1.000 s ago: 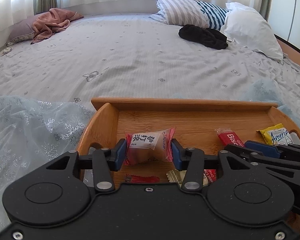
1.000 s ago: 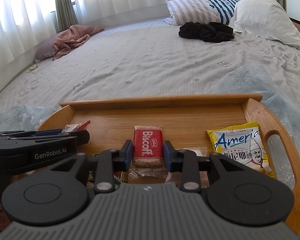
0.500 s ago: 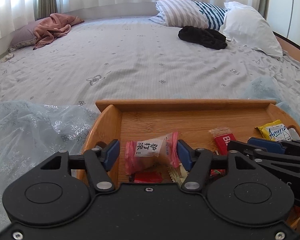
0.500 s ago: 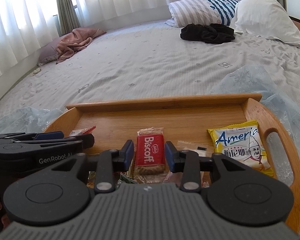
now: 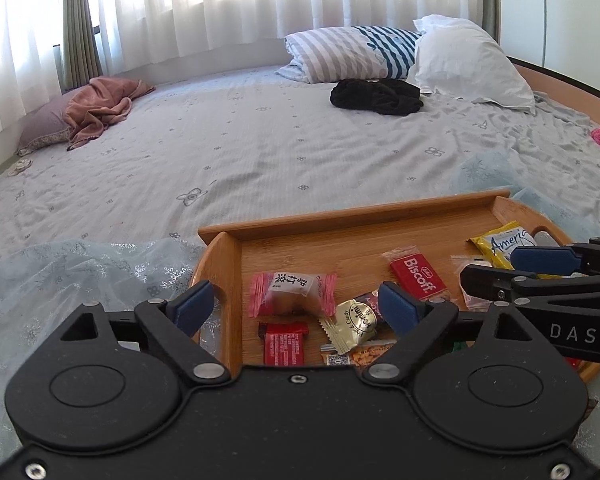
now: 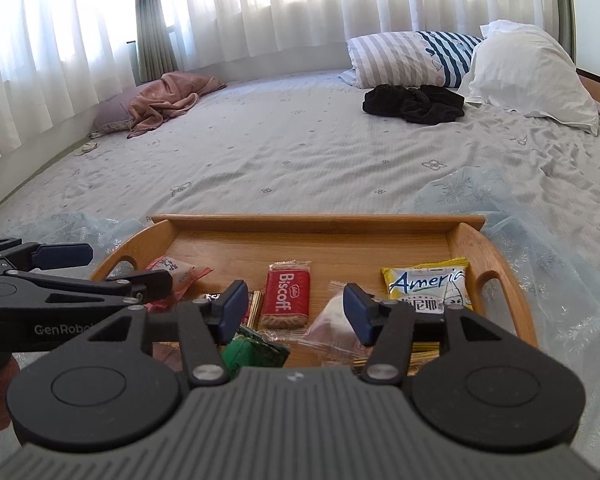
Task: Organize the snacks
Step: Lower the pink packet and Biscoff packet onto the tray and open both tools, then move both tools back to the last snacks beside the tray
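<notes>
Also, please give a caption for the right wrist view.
Open right gripper above red Biscoff biscuit packet lying in wooden tray on bed.

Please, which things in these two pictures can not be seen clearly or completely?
- Left wrist view: the red packet and the peanut packet in the tray are cut off by the left tongs' body.
- Left wrist view: the yellow bag is partly behind the right tongs.
- Right wrist view: the green packet and clear wrapper are partly covered by the right tongs; their print is unreadable.

Black left gripper (image 5: 296, 306), grey ribbed right gripper (image 6: 296, 312), blue-padded jaws, silver screws.
</notes>
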Tool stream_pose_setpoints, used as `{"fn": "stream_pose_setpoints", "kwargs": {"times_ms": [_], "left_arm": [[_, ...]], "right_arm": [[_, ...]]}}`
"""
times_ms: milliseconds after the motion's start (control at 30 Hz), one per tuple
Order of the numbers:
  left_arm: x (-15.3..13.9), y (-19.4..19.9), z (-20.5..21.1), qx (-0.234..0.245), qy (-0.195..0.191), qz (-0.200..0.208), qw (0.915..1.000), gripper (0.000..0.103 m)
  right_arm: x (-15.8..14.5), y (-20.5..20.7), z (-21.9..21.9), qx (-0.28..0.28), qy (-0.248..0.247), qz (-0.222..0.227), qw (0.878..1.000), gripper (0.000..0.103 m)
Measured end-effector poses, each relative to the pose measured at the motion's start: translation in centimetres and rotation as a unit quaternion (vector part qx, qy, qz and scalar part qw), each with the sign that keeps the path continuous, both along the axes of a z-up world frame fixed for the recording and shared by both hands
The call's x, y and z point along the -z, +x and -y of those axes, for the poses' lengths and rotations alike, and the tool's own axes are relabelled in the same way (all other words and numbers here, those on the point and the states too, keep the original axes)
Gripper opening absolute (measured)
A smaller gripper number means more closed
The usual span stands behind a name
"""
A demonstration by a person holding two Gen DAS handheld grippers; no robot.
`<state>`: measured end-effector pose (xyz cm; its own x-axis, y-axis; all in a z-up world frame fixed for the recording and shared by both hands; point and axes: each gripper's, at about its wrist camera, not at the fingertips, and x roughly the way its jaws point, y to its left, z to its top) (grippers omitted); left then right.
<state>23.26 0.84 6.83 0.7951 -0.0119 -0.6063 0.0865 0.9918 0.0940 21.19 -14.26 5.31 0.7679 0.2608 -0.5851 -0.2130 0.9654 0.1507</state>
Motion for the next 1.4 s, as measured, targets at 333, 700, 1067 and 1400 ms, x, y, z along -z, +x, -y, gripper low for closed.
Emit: {"fn": "stream_pose_setpoints", "kwargs": {"times_ms": [333,700,1067,1400], "left_arm": [[-0.8,-5.0,1.7,0.042,0.009,0.007,0.999,0.091],[-0.9,-9.3,3.1,0.06,-0.001,-0.002,0.9982,0.092],[1.0,-13.5,3.9,0.075,-0.035,-0.034,0.996,0.092],[3.4,-15.4,7.3,0.109,-0.078,-0.057,0.9893,0.094]], "right_arm": [[-0.4,-4.1,2.0,-0.014,-0.016,0.021,1.0,0.079],[-0.8,-8.8,3.6,-0.033,-0.046,0.045,0.997,0.084],[-0.3,-10.8,5.8,-0.009,-0.033,-0.001,0.999,0.085],[0.1,-11.1,7.2,0.005,-0.013,-0.019,1.0,0.085]]}}
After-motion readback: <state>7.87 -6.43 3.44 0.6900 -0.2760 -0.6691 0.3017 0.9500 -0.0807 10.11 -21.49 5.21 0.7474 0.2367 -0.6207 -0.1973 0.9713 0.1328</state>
